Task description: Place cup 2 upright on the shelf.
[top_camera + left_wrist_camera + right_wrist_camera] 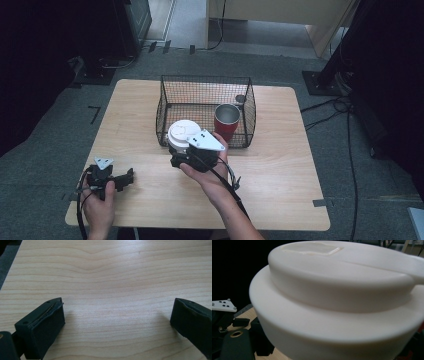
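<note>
- The right tongs are hovering above the middle of the wooden counter, just in front of the wire basket, and are pinching a white round lid.
- In the right gripper view, the white round lid is sitting very close to the camera, showing a raised inner disc above a wider outer rim, with a tab running off toward the upper right.
- The person's right hand is cupping the body of the right tongs from below, and the grey three-cornered plate is facing up on top.
- A red tumbler with a metal rim is standing upright and uncovered inside the basket, at its front right corner, just beyond and to the right of the lid.
- The left tongs are resting low at the near left part of the counter, well apart from the basket, with the left hand gripping them from behind.
- In the left gripper view, the left tongs are standing spread wide, with bare wood grain lying between the two black jaws.
- A black cable is trailing back from the right tongs along the forearm.
</note>
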Available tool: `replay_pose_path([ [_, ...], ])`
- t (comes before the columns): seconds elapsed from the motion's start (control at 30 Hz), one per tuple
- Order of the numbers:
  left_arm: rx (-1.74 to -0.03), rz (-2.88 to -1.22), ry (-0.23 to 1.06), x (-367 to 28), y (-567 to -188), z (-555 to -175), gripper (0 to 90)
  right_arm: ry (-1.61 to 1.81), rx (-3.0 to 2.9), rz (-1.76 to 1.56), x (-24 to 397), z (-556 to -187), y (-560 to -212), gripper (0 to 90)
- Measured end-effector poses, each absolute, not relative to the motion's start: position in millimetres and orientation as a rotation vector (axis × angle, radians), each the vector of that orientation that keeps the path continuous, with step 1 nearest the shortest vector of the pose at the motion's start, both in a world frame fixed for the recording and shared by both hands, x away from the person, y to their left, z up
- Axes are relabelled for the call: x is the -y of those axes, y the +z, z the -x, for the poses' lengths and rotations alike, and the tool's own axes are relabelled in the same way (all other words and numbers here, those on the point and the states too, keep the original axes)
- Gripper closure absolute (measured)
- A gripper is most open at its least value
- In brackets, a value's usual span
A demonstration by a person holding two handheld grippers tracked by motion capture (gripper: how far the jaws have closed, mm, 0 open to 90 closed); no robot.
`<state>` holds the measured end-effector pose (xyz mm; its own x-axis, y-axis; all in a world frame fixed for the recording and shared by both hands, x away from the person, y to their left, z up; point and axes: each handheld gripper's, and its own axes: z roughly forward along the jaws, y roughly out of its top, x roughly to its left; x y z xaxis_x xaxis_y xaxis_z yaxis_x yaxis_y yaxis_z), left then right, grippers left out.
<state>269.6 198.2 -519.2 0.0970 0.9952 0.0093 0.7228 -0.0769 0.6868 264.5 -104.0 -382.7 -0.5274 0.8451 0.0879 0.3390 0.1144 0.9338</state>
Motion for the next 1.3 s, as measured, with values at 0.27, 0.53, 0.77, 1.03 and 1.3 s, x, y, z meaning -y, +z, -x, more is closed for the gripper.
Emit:
replay_pose_path([
  [0.27, -1.679, -1.856, 0.678, -198.1, -519.2, -269.6, 0.0, 1.411, -1.897, -1.138, 105.1, -269.4, -371.4, 16.0],
  [0.53, -1.679, -1.856, 0.677, -198.1, -519.3, -269.6, 0.0, 1.422, -1.864, -1.128, 104.1, -275.5, -360.8, 16.0],
  [0.77, -1.679, -1.857, 0.677, -198.2, -519.2, -269.6, 0.0, 1.428, -1.844, -1.112, 102.5, -281.0, -352.6, 16.0],
  [1.03, -1.679, -1.856, 0.677, -198.1, -519.3, -269.6, 0.0, 1.432, -1.825, -1.099, 100.6, -288.5, -344.2, 16.0],
  [1.3, -1.679, -1.856, 0.677, -198.1, -519.2, -269.6, 0.0, 1.455, -1.785, -1.110, 101.5, -297.4, -339.2, 16.0],
])
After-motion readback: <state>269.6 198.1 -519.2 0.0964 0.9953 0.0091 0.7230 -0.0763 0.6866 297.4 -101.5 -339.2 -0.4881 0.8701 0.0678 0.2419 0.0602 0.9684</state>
